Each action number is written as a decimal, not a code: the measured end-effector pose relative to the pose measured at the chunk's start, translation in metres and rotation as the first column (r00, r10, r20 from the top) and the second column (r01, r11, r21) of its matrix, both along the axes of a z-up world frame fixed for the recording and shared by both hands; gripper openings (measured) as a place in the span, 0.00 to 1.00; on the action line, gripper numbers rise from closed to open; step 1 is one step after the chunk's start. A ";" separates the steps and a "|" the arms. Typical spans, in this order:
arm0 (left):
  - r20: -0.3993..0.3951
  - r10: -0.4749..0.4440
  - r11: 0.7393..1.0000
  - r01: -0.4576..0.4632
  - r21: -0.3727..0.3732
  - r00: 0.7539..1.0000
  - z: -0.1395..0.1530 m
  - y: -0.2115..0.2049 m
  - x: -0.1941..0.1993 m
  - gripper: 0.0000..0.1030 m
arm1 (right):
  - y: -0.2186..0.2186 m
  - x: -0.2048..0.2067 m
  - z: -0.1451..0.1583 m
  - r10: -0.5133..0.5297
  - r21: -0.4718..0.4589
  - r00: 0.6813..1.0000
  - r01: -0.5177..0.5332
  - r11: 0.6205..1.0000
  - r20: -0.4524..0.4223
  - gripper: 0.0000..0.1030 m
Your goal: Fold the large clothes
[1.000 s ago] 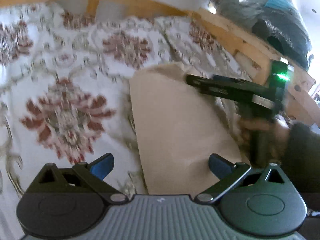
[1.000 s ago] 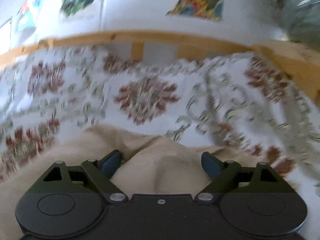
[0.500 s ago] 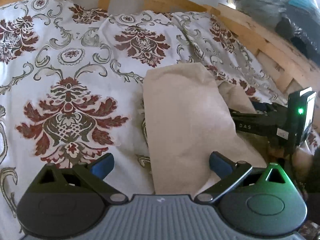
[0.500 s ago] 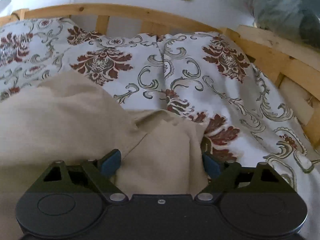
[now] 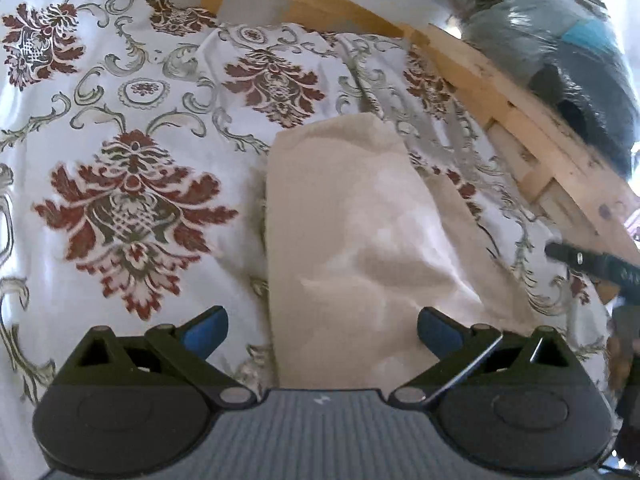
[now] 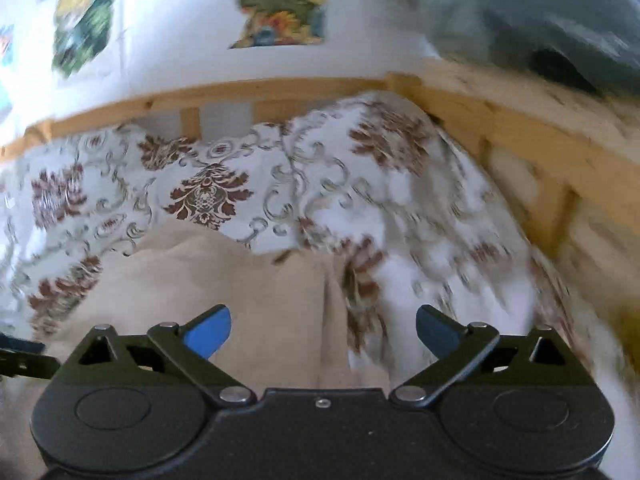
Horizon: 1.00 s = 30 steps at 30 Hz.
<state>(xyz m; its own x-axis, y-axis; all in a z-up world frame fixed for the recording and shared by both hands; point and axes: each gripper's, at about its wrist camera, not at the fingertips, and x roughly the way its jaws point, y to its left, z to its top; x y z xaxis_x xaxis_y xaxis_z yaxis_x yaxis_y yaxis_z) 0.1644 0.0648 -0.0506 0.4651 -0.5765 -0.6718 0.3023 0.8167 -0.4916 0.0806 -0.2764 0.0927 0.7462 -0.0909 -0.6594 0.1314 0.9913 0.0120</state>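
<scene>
A beige garment [image 5: 352, 240] lies folded in a long strip on the flowered bedspread [image 5: 132, 200]. My left gripper [image 5: 322, 328] is open and empty above the strip's near end. A lower beige layer [image 5: 476, 248] sticks out on the right. In the right wrist view the garment [image 6: 248, 300] lies low and left, blurred. My right gripper [image 6: 323, 328] is open and empty above its right edge. The tip of the right gripper [image 5: 588, 262] shows at the right edge of the left wrist view.
A wooden bed rail [image 5: 532, 128] runs along the far and right sides of the bed. A heap of dark and blue clothes [image 5: 568, 40] lies beyond it at the upper right. Posters [image 6: 280, 4] hang on the white wall.
The right gripper has pulled back from over the garment to the right and risen. The garment stays flat on the bed. The left gripper has barely shifted.
</scene>
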 end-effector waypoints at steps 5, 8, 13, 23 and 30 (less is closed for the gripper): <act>-0.031 -0.017 1.000 0.017 -0.006 0.999 -0.003 -0.003 -0.013 0.99 | -0.011 -0.027 -0.029 -0.112 0.231 0.986 0.138 0.963 -0.121 0.98; -0.038 -0.013 1.000 0.014 0.013 0.999 -0.007 -0.003 -0.014 1.00 | -0.004 -0.023 -0.049 -0.157 0.202 0.979 0.181 0.963 -0.128 0.94; -0.047 -0.001 0.999 0.003 0.045 0.999 -0.013 -0.007 -0.010 1.00 | 0.012 -0.013 -0.071 -0.139 0.044 0.981 0.146 0.988 -0.136 0.85; -0.042 0.004 0.998 -0.001 0.057 0.999 -0.013 -0.012 -0.008 1.00 | 0.001 0.003 -0.067 -0.079 0.059 0.997 0.078 0.995 0.017 0.90; -0.033 -0.001 0.998 0.004 0.065 0.999 -0.015 -0.012 -0.006 1.00 | 0.006 0.011 -0.065 -0.058 0.008 0.998 0.057 0.998 0.037 0.93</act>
<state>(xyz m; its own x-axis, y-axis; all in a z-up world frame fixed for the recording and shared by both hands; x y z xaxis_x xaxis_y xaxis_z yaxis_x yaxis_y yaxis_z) 0.1583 0.0533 -0.0655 0.4409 -0.5326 -0.7224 0.2890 0.8463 -0.4475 0.0912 -0.2701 0.0274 0.7642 -0.1298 -0.6318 0.1874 0.9820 0.0250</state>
